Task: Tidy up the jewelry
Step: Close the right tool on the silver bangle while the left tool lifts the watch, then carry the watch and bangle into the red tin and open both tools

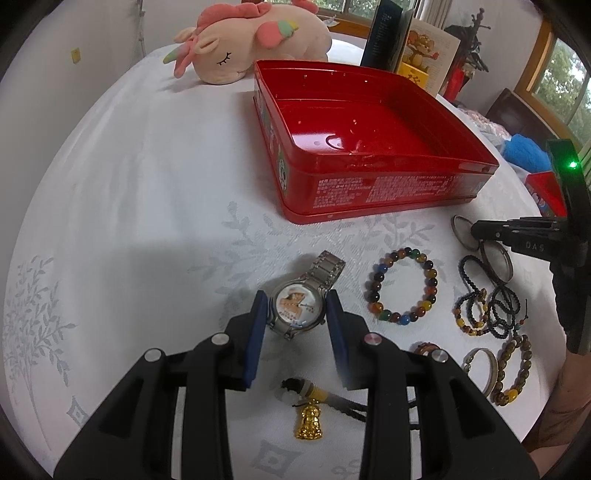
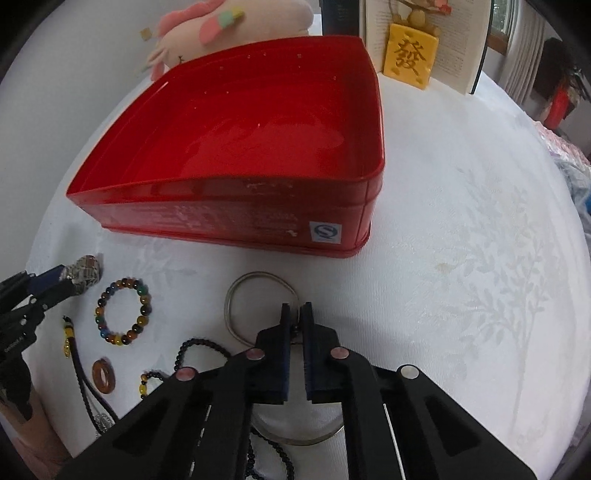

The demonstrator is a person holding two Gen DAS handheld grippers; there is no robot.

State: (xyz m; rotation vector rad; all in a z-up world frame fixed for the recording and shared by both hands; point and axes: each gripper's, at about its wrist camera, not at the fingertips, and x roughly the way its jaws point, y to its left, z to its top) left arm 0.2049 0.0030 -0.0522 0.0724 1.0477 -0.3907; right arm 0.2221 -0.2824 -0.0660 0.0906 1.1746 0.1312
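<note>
A silver watch (image 1: 295, 312) with a picture dial lies on the white tablecloth, and my left gripper (image 1: 296, 295) is shut on its case, one blue pad on each side. In the right wrist view the same gripper (image 2: 61, 278) shows at the left edge with the watch (image 2: 86, 271) at its tips. My right gripper (image 2: 295, 310) is shut on the right side of a thin silver bangle (image 2: 255, 277) that lies flat on the cloth. The left wrist view shows this gripper (image 1: 474, 229) at that bangle (image 1: 460, 230). The red tin (image 1: 369, 192) stands open and empty behind.
Loose pieces lie on the cloth: a multicoloured bead bracelet (image 1: 402, 284), dark bead strands (image 1: 491, 306), a second silver bangle (image 1: 496, 264), a brown bead bracelet (image 1: 513, 369), and a gold pendant on a cord (image 1: 308, 424). A plush toy (image 1: 251, 40) and books (image 1: 388, 33) stand behind the tin.
</note>
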